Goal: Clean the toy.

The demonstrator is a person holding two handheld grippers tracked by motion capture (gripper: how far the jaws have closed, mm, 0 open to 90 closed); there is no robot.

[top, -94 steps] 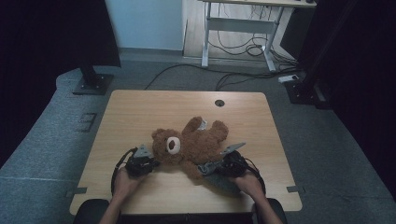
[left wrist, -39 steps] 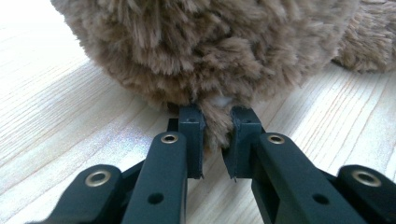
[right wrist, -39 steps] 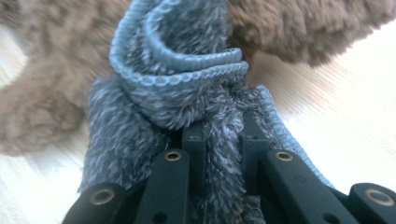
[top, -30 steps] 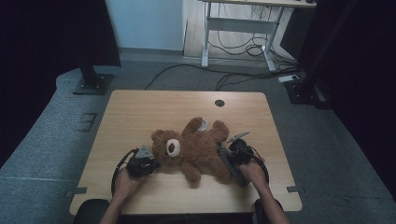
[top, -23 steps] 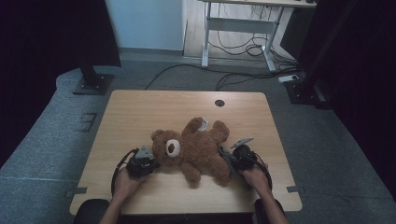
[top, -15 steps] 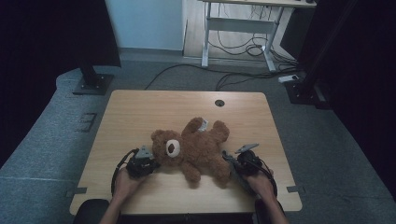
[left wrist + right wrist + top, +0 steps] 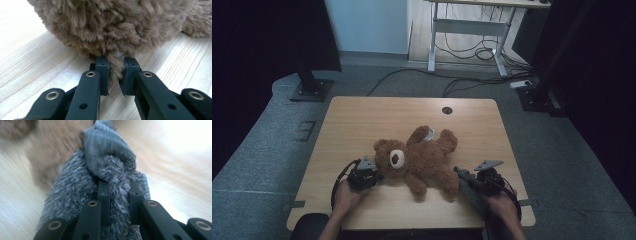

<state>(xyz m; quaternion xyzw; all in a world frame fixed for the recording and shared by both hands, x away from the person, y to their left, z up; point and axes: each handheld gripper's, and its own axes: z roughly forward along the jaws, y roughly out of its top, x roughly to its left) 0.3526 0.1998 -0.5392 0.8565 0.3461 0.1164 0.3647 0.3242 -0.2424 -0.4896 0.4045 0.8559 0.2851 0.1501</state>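
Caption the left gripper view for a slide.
Left gripper pinches a tuft of the teddy bear on the wooden table.

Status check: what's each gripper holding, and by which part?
Left gripper: teddy bear, by a fur tuft at its head. Right gripper: grey fuzzy garment, by a bunched fold.

I'm in a lab/office rm: grey carpet [image 7: 267, 150], height-adj desk [image 7: 472, 30] w/ loose cables [image 7: 462, 52] (dark curtains [image 7: 257, 40] around).
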